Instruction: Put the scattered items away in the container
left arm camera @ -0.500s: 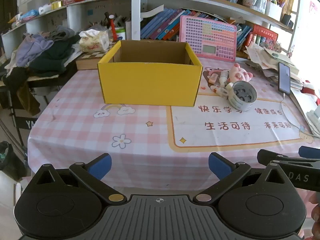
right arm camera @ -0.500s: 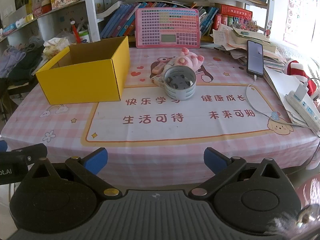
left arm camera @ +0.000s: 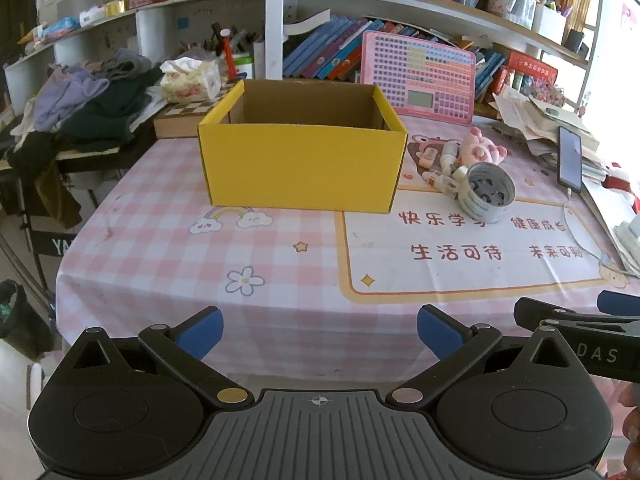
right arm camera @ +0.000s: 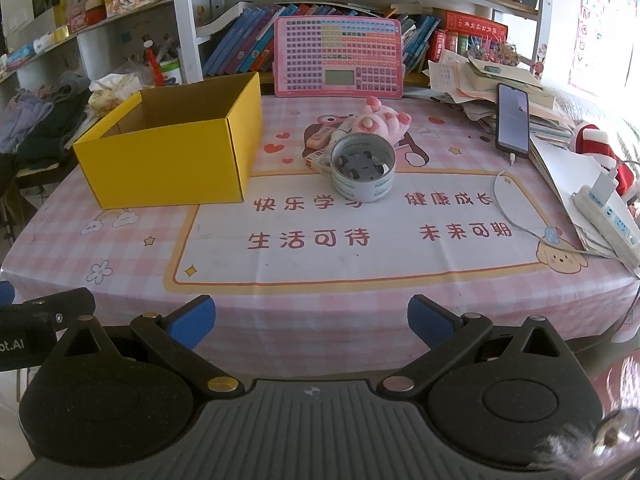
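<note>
Both the left gripper (left arm camera: 319,330) and right gripper (right arm camera: 311,320) hang wide open and empty at the table's near edge. The tape roll (right arm camera: 363,169), pink plush (right arm camera: 380,120) and small bottles (left arm camera: 444,178) cluster right of the yellow box (right arm camera: 172,152), almost straight ahead of the right gripper, so I'd judge that one nearer.

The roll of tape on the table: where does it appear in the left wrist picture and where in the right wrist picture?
Left wrist view: the roll of tape lies right of centre, to the right of the yellow box.
Right wrist view: the roll of tape lies near the centre, again to the right of the yellow box.
Shared landmark: the pink plush toy just behind the roll.
</note>
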The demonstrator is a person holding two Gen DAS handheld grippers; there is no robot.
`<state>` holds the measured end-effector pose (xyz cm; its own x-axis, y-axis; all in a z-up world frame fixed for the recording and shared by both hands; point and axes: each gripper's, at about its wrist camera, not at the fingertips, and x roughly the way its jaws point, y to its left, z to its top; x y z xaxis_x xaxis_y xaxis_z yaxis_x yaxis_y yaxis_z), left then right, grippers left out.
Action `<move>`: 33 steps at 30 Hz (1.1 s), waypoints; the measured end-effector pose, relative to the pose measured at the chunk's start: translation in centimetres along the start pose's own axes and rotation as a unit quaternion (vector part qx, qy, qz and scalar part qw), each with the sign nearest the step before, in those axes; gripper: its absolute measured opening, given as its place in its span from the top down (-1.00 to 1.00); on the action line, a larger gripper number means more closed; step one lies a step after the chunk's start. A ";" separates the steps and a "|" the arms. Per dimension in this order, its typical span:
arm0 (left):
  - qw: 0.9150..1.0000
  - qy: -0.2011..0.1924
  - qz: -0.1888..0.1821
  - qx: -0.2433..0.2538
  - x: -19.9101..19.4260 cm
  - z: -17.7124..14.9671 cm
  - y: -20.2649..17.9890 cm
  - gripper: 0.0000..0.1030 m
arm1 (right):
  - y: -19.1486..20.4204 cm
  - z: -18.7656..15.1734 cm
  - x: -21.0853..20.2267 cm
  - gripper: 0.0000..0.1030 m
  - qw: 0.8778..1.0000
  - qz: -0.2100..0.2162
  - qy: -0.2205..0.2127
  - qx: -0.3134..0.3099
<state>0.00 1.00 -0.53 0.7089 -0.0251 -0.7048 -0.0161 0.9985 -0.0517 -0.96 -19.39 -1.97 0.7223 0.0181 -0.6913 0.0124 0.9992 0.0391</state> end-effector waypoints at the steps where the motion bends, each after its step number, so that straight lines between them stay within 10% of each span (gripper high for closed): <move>1: 1.000 0.000 0.000 0.000 0.0 0.0 0.0 -1.00 | 0.0 0.0 0.0 -1.00 1.000 0.000 0.000 0.000; 33: 1.000 -0.001 -0.017 0.014 -0.1 0.2 0.3 -1.00 | 0.3 0.3 0.2 -1.00 1.000 0.007 0.003 -0.004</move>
<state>0.06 1.34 -0.40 0.7102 -0.0581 -0.7016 0.0270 0.9981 -0.0553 -0.62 -19.05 -1.88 0.7189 0.0327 -0.6943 -0.0043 0.9991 0.0426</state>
